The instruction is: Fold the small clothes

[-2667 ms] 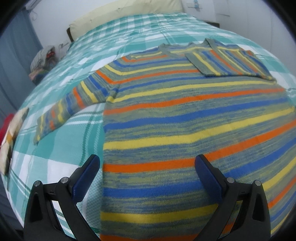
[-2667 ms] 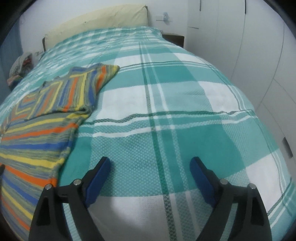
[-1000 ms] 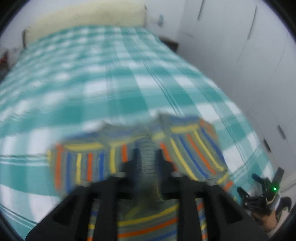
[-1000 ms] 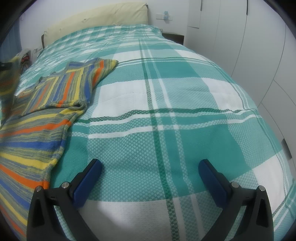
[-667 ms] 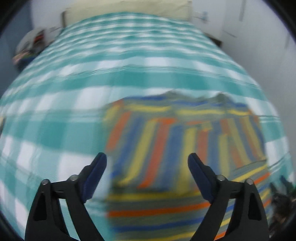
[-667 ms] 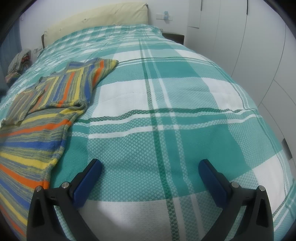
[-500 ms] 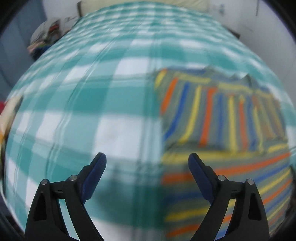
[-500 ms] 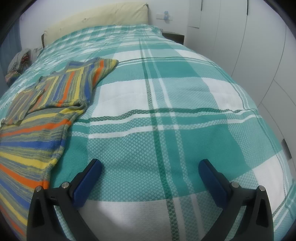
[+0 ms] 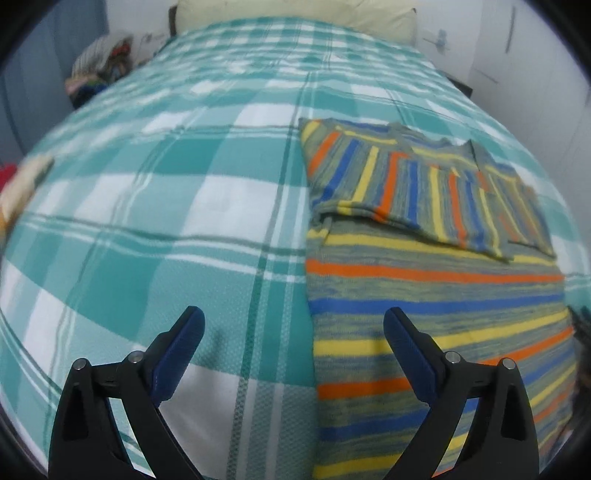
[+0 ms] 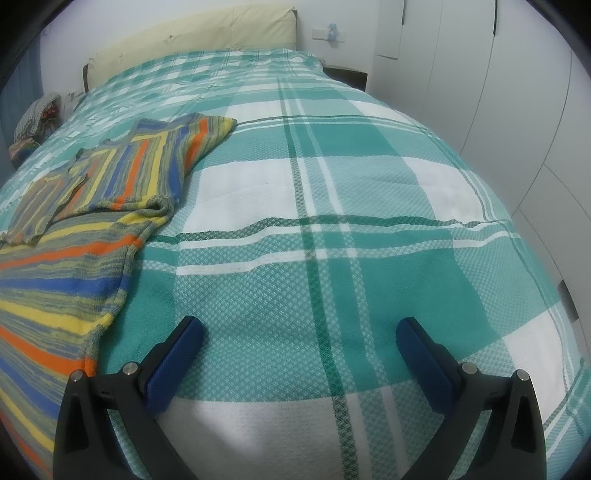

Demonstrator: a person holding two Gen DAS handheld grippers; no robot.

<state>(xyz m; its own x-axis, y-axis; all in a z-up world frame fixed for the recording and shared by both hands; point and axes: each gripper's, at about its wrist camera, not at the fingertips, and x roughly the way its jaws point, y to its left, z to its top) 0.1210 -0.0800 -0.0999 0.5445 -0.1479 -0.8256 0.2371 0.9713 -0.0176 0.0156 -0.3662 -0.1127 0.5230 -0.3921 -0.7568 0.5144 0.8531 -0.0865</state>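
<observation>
Both tools hover with their fingers spread wide and nothing between them; the left tool point(image 9: 293, 325) hangs over the left edge of the striped sweater point(image 9: 436, 295), one blue pad point(image 9: 181, 350) above the bedspread point(image 9: 147, 221) and the other above the knit; the right tool point(image 10: 299, 334) hangs over bare bedspread point(image 10: 332, 221), just to the right of the sweater point(image 10: 62, 266), touching nothing. The sweater lies flat on the bed, its body banded in orange, blue and yellow; both sleeves point(image 9: 406, 181) are folded inward across the chest, so their stripes run crosswise to those of the body, and the two folded sleeves overlap near the collar. The bedspread is a teal and white check; a pale headboard point(image 10: 192, 33) stands at the far end; a heap of clothes point(image 9: 99, 74) sits beside the bed on the left; white wardrobe doors point(image 10: 480, 74) line the wall on the right.
</observation>
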